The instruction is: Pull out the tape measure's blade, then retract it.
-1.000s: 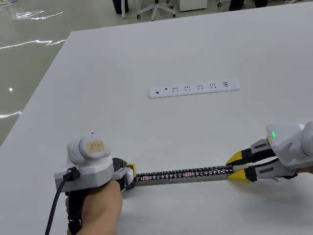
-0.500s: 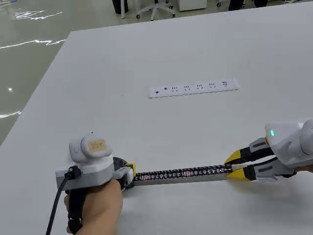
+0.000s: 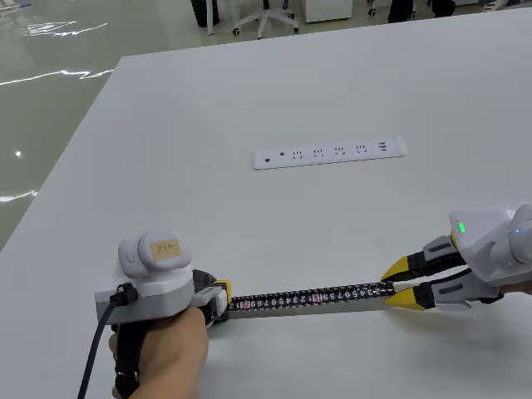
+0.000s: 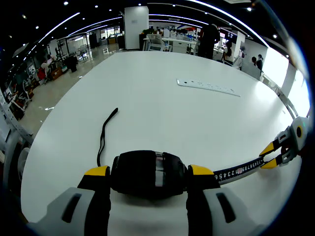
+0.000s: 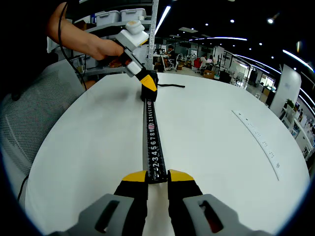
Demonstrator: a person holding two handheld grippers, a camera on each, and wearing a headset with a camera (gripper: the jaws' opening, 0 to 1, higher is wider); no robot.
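A black tape measure case [image 4: 147,173] sits on the white table, and my left gripper [image 4: 148,173] is shut on it; in the head view that gripper [image 3: 218,297] is at the lower left, in a hand. The black blade [image 3: 312,297] with white numbers runs flat along the table from the case to the right. My right gripper [image 3: 397,285] is shut on the blade's end. In the right gripper view the blade [image 5: 151,142] stretches away from the yellow-tipped fingers [image 5: 134,178] to the case [image 5: 148,91]. The case's wrist strap [image 4: 103,133] lies loose on the table.
A white power strip [image 3: 330,152] lies flat at mid-table, beyond the blade. The white table [image 3: 249,100] is bare around it. Its left edge drops to a glossy floor, and office chairs stand past the far edge.
The right gripper has shifted slightly, and the blade's length between the grippers looks nearly the same. The left gripper holds still on the case.
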